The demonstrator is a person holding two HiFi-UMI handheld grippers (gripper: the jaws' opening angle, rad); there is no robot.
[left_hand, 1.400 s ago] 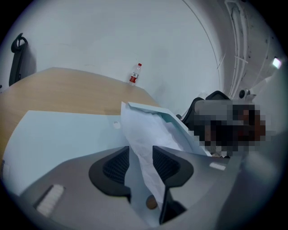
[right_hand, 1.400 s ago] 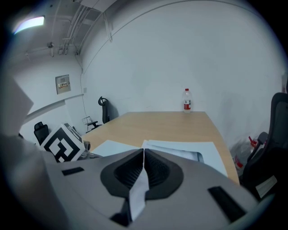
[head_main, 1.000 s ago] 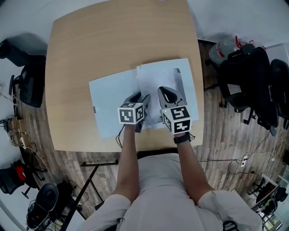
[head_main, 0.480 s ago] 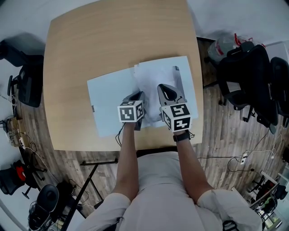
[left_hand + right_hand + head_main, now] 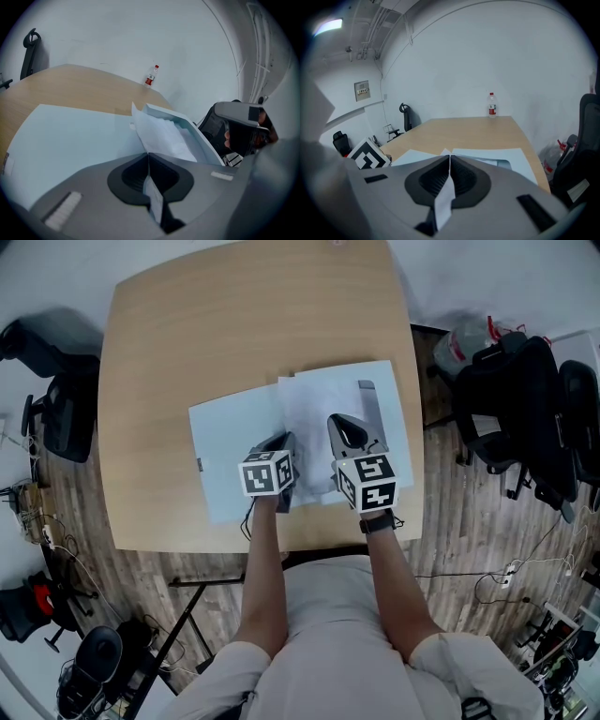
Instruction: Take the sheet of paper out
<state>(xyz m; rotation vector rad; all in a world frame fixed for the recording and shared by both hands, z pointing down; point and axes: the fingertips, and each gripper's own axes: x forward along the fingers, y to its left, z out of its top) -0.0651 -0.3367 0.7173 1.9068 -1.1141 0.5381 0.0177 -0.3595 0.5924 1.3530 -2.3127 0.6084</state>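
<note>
At the near edge of a light wooden table (image 5: 234, 324): left gripper (image 5: 284, 441) (image 5: 148, 155), jaws pressed flat together on the lower edge of a white sheet of paper (image 5: 314, 413) (image 5: 164, 136), with a thin strip of it pinched between the pads. Just beside, right gripper (image 5: 345, 427) (image 5: 450, 157), jaws likewise closed on a white paper edge; same sheet or a second one, not told apart. Black-and-white square markers on both cubes, no lettering.

Sheet crumpled and lifted off the right half of a pale blue open folder (image 5: 225, 456) (image 5: 70, 136), lying flat on the table. Small label on the folder's left edge (image 5: 198, 463), print too small to read.

At the far end of the table, a clear plastic bottle with a red label (image 5: 492, 105) (image 5: 151, 76), upright, wording illegible. Small framed notice on the wall (image 5: 362, 90), unreadable. Black office chairs (image 5: 525, 409) to the right.
</note>
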